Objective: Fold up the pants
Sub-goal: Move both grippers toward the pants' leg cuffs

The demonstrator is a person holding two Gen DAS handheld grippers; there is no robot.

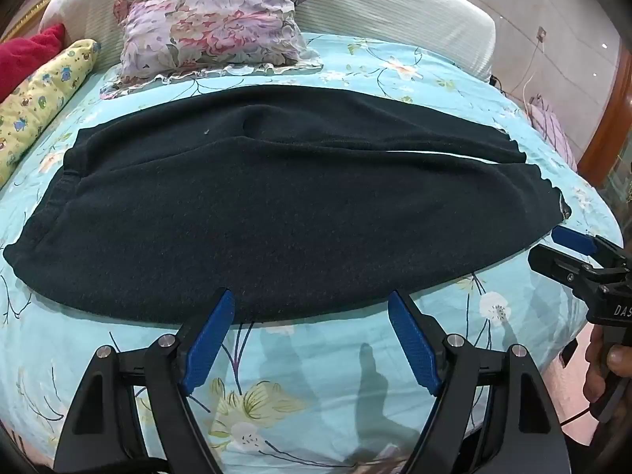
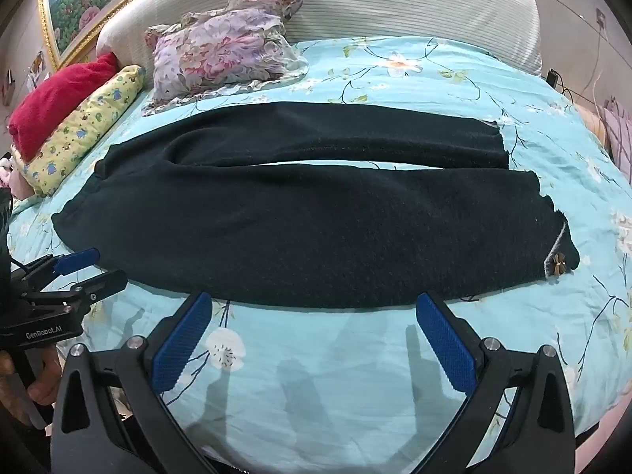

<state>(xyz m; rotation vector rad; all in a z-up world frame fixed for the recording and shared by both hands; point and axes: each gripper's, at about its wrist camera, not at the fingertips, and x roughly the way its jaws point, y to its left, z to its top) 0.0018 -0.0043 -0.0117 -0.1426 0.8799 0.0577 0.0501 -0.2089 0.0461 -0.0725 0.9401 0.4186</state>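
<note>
Both claws, left point(image 1: 310, 308) and right point(image 2: 314, 312), hang released just short of the pants point(image 1: 276, 205), spread flat across the bed point(image 1: 316, 375). Pinch the near leg's edge evenly, waist and cuff together.

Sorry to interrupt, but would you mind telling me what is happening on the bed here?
A person holds a claw in each hand over dark pants spread flat on the floral bedsheet, waistband to the left. The left claw and right claw are both open at the near edge. Nothing is gripped or folded yet.
</note>
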